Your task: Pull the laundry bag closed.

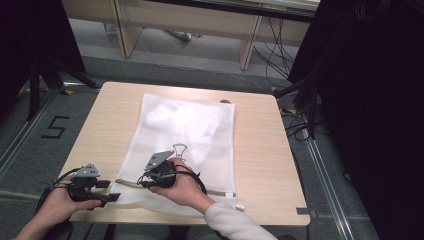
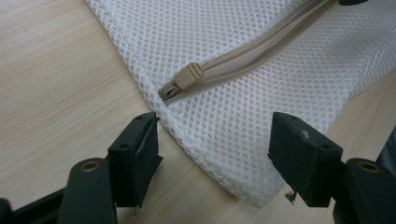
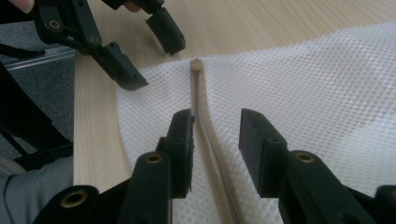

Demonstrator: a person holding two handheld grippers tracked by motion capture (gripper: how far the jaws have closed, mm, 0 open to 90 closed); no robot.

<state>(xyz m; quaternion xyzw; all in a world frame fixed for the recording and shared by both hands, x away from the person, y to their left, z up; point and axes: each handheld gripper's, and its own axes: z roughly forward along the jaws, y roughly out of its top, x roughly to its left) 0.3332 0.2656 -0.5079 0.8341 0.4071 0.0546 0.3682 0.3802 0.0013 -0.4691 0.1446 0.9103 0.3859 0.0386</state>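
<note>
The white mesh laundry bag lay limp mid-bench, reaching the near edge; soft, light, perhaps clothing inside; best taken at the zipper pull; left gripper and right gripper gaped, holding nothing

mesh bag: white netted cloth | table: matt pale wood-grain | jaws: matt black plastic

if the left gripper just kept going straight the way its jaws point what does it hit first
Most likely the near corner of the white mesh bag, which lies between the open jaws of the left gripper. Just beyond it sits the beige zipper pull. Depth is hard to judge.
</note>
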